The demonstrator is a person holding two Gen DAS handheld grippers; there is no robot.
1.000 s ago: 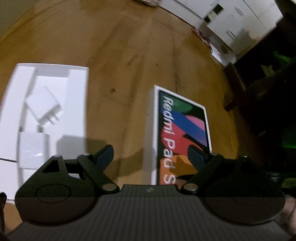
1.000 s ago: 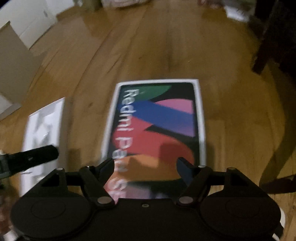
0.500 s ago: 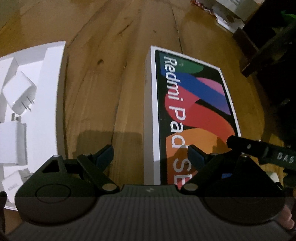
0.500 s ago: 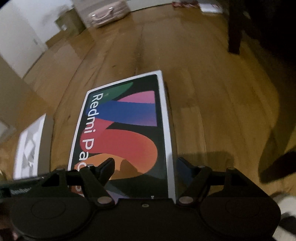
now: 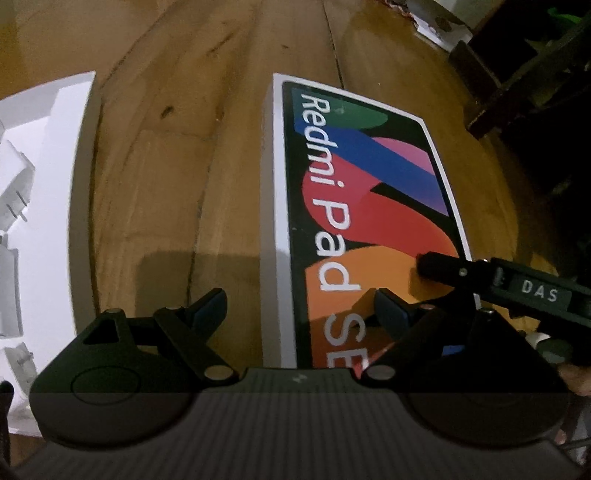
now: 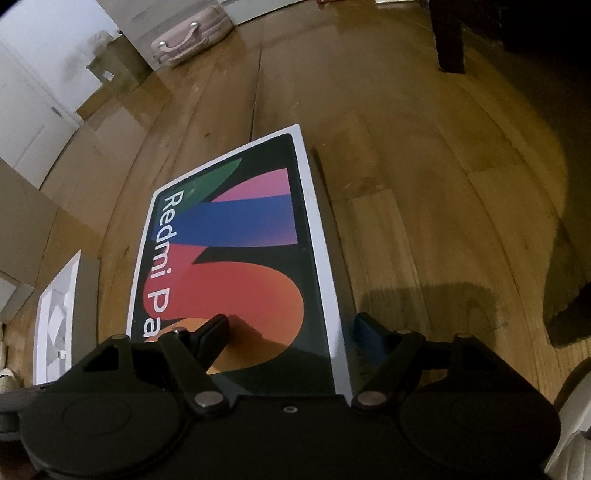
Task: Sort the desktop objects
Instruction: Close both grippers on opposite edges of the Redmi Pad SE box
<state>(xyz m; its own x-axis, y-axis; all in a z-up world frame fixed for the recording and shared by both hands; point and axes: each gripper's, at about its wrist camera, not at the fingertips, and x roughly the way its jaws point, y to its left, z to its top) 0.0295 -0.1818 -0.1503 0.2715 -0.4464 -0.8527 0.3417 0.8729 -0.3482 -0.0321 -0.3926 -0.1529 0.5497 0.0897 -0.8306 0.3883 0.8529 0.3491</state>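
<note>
A colourful Redmi Pad SE box lid [image 5: 369,206] lies flat on the wooden floor; it also shows in the right wrist view [image 6: 236,258]. My left gripper [image 5: 299,310] is open and straddles the lid's near left edge. My right gripper [image 6: 291,332] is open and straddles its near right edge; one of its fingers [image 5: 443,267] reaches over the lid in the left wrist view. A white open box tray [image 5: 62,221] with white chargers [image 5: 14,192] inside lies to the left, also seen in the right wrist view [image 6: 55,325].
Dark furniture legs [image 6: 448,37] stand at the far right. A pink suitcase [image 6: 188,33] and cardboard boxes [image 6: 114,70] sit by the far wall. White items [image 5: 436,22] lie at the far right in the left wrist view.
Both grippers have moved down and forward to the near end of the Redmi Pad lid, one at each side edge. The right gripper's finger has come into the left wrist view.
</note>
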